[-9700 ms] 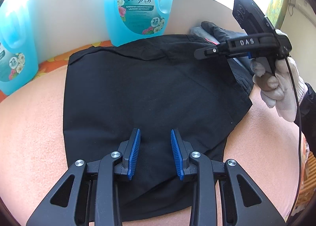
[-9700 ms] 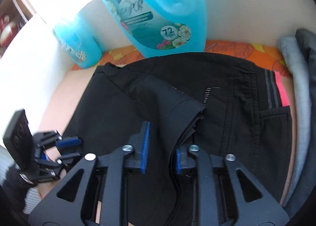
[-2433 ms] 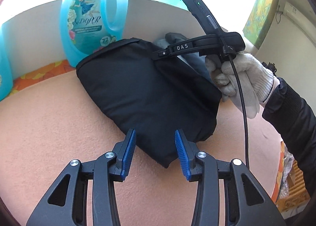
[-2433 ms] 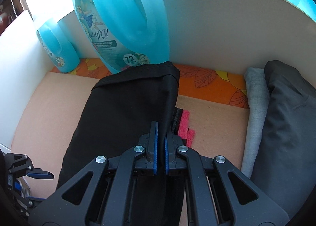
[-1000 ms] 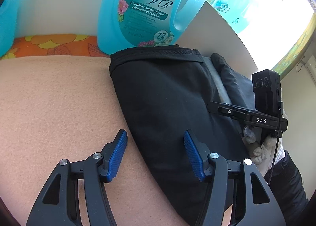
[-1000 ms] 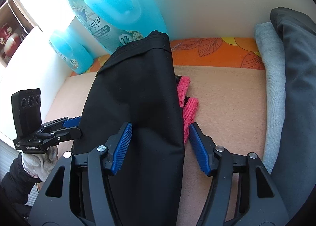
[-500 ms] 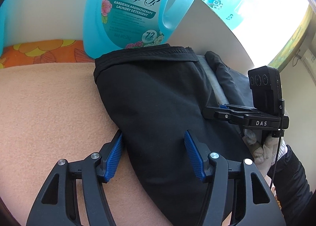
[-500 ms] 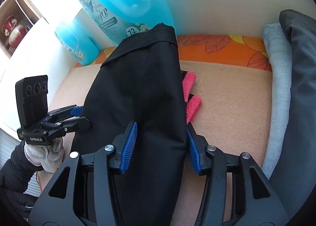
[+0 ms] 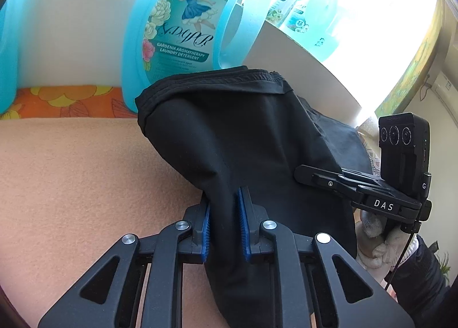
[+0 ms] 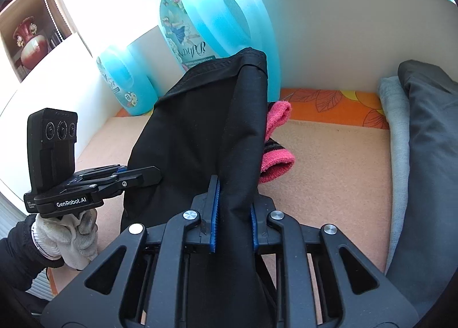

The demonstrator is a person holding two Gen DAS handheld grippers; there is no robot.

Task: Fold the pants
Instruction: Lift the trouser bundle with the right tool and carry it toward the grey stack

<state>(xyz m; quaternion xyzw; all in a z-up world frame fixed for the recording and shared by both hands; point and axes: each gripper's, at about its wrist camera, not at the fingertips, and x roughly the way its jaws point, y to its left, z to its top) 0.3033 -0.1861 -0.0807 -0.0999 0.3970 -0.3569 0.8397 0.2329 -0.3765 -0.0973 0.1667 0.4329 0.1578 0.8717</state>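
Pants [image 9: 243,133], black, folded into a thick bundle, were bunched between both grippers w/ the near end drawn up off the peach blanket [image 9: 71,170]. Left gripper [image 9: 224,199] had just been closing; its blue pads pinched a ridge of the black fabric on the bundle's left side. Right gripper [image 10: 234,196] had likewise just been closing and clamped a fold along the bundle's right edge. Far end of the pants leaned against the front of a big blue detergent jug [image 9: 183,27] at the white back wall. Pink waistband [image 10: 276,156] stuck out from under the bundle on its right side, resting on the blanket. Second blue jug [image 10: 126,81] stood further left along the wall. Grey folded garment [image 10: 396,133] and a darker one [image 10: 432,156] were stacked at the right, apart from the pants. Gloved hands held both tools: left hand [image 10: 70,236], right hand [image 9: 380,242].
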